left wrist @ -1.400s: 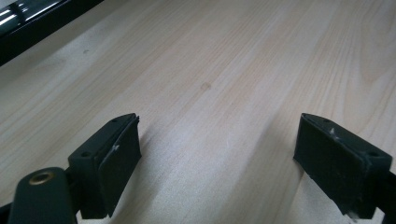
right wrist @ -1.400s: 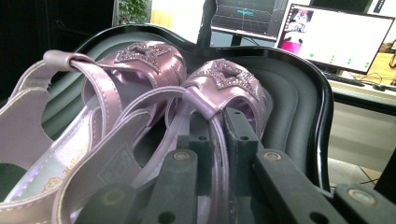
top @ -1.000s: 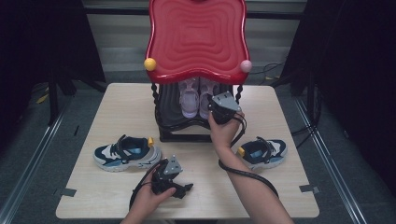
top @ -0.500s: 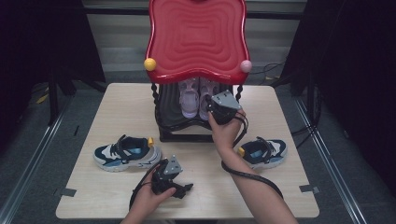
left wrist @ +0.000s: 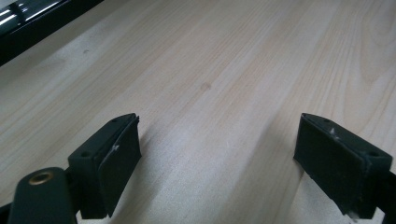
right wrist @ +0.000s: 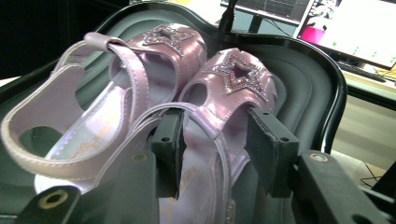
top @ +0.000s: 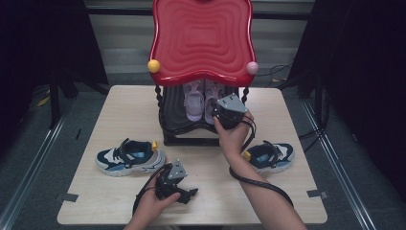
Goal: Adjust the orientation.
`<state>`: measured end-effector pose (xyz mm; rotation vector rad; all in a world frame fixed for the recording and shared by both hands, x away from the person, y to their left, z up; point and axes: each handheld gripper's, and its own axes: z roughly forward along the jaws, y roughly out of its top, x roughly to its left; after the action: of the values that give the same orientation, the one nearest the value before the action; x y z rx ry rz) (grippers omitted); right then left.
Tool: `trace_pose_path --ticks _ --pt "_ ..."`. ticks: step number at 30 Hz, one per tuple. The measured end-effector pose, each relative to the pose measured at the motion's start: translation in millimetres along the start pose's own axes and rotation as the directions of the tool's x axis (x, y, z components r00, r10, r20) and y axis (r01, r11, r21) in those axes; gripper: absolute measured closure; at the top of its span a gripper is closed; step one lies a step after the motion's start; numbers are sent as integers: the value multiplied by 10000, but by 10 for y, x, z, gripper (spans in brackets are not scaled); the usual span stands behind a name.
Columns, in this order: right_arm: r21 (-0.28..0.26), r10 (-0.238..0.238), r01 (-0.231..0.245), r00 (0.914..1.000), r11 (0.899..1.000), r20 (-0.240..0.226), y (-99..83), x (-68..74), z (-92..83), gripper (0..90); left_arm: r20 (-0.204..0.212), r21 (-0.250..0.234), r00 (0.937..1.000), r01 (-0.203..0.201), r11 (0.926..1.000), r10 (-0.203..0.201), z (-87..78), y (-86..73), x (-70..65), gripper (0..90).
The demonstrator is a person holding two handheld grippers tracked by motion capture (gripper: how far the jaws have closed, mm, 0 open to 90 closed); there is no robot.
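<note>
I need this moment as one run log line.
right gripper: jaws just opening, astride pink sandal strap on black shelf | left gripper: open, empty, over table | sneakers: untouched

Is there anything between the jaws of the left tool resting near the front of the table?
No, the left tool has its jaws spread apart with only the bare light wooden table showing between them.

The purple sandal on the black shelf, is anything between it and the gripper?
No. The right gripper is already at the purple sandal, its jaws on either side of the sandal's heel strap. They have just been opening, and nothing else sits between them.
</note>
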<state>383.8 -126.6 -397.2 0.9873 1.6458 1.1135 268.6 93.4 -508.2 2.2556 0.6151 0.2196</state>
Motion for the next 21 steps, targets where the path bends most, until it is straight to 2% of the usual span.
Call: trace_pose_path --ticks 6,9,13,17,18,21 --pt "3 -92 93 9995 10000 -301 43 21 -60 515 26 -21 10000 14 10000 -14 2 -1 0 138" --pt "48 -328 330 9985 9994 -446 77 53 -93 503 19 -27 10000 17 10000 -17 4 1 -1 137" --pt "-39 -447 446 9956 9990 -826 127 116 -146 485 50 -36 10000 -20 10000 20 10 5 -1 134" --pt "-105 -155 142 9917 9998 -1273 161 147 -215 461 43 28 10000 32 10000 -32 8 5 -3 134" --pt "-97 -122 109 9890 9999 -1476 167 152 -226 452 59 107 10000 -75 9999 75 3 6 3 134" --pt "4 78 -78 9821 10000 -1880 163 165 -266 423 60 106 10000 -71 9999 71 4 7 3 133"
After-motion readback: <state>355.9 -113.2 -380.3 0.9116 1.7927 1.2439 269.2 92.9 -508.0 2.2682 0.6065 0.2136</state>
